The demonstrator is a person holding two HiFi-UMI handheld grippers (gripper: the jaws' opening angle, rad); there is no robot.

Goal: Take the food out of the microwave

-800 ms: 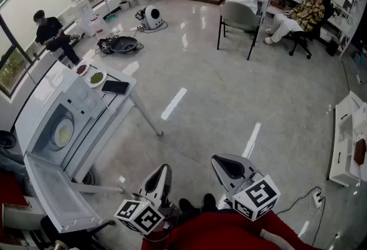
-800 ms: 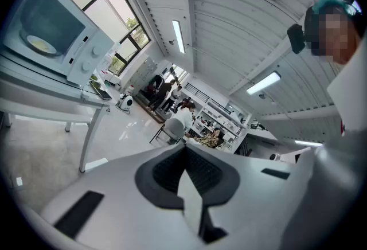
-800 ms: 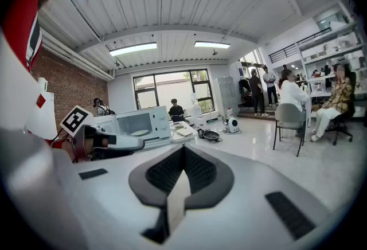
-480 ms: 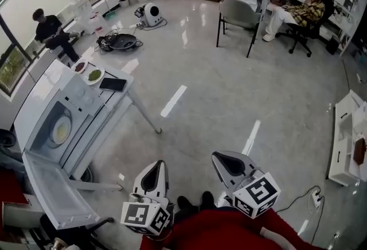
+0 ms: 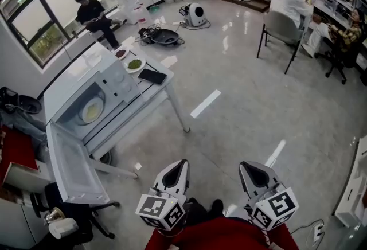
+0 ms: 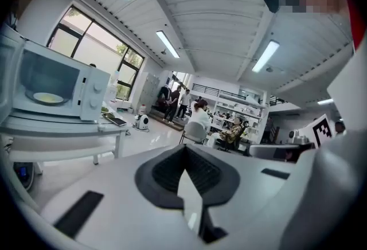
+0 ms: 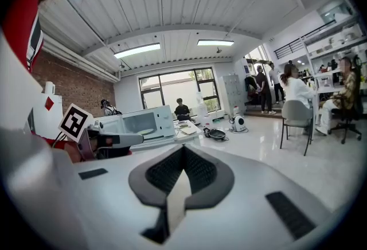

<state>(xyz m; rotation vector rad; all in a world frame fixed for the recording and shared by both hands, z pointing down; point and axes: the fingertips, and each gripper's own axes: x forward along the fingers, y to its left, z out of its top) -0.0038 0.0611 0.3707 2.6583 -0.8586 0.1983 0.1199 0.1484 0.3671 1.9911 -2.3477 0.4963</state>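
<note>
the food (image 5: 92,110), a pale round on a plate, sits inside the microwave (image 5: 117,79), in the middle of its cavity. the door (image 5: 71,165) hangs fully open, swung down toward the near side. from the left gripper view the food (image 6: 49,97) shows as a flat pale disc in the microwave (image 6: 92,91); from the right gripper view the microwave (image 7: 160,116) is small and far off.

the microwave stands on a white table (image 5: 163,87). on the table just past it lie a black phone (image 5: 152,76), a dish of greens (image 5: 135,63) and a darker dish (image 5: 120,54).

both grippers are well apart from the microwave, held low and close to the person's body over the floor (image 5: 241,105), side by side and pointing forward. the left gripper (image 5: 181,163) has its jaws together with nothing between them (image 6: 184,150). the right gripper (image 5: 244,166) is likewise closed and empty (image 7: 183,151).
</note>
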